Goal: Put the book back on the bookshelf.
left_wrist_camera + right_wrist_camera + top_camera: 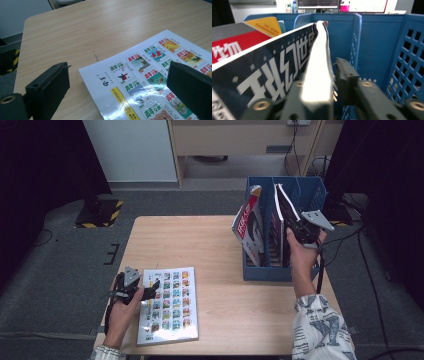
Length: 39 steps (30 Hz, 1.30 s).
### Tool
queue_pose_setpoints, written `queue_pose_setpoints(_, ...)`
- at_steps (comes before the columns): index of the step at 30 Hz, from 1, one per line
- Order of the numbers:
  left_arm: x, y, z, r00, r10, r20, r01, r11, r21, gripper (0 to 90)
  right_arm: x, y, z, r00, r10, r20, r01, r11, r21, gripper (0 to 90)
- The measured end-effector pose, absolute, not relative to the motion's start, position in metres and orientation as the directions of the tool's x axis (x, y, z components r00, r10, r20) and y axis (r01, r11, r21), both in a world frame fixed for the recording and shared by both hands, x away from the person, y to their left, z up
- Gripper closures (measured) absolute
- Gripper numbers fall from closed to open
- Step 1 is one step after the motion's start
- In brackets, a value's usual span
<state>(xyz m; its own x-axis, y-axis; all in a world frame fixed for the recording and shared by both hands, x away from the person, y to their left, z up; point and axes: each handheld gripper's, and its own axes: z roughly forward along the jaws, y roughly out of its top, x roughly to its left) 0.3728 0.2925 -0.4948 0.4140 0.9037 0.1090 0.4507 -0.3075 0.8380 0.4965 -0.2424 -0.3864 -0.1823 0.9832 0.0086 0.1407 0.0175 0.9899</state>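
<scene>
black right jaws [322,82] were loosened around the dark magazine [269,75], already slotted in the rack [260,270]; beneath the open left jaws [117,82], one booklet [150,82] remained on the desk [100,27].

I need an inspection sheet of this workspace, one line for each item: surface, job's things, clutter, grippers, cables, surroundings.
Surface: wooden table, bare in the middle.
Job's things: dark magazine standing in the blue file rack; a red-covered magazine leans in the rack's left slot; white magazine lies flat at the near left edge.
Clutter: nothing seen.
Grippers: right gripper has the dark magazine's edge between its jaws, a gap showing on one side; left gripper is open over the white magazine's corner.
Cables: black cable hangs from the right gripper; more cables on the floor.
Surroundings: grey carpet, a black and yellow base plate.
</scene>
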Motion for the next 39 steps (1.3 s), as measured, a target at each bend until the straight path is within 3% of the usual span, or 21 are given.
queue_pose_setpoints(10, 0.373, 0.292, -0.496, 0.411, 0.905, 0.112, 0.454, -0.309, 0.836, 4.2, 0.487, -0.243, -0.390, -0.190, 0.982, 0.006, 0.146, 0.022, 0.989, 50.2)
queue_pose_setpoints(11, 0.373, 0.293, -0.496, 0.407, 0.907, 0.110, 0.456, -0.306, 0.836, 4.2, 0.486, -0.242, -0.390, -0.197, 0.980, 0.008, 0.141, 0.020, 0.990, 44.8)
queue_pose_setpoints(26, 0.372, 0.296, -0.496, 0.388, 0.916, 0.103, 0.463, -0.290, 0.837, 4.2, 0.479, -0.242, -0.397, -0.232, 0.972, 0.019, 0.175, 0.023, 0.984, 37.6)
queue_pose_setpoints(39, 0.374, 0.297, -0.495, 0.387, 0.916, 0.107, 0.460, -0.293, 0.838, 4.2, 0.468, -0.246, -0.404, -0.227, 0.974, 0.021, 0.193, 0.024, 0.981, 37.2)
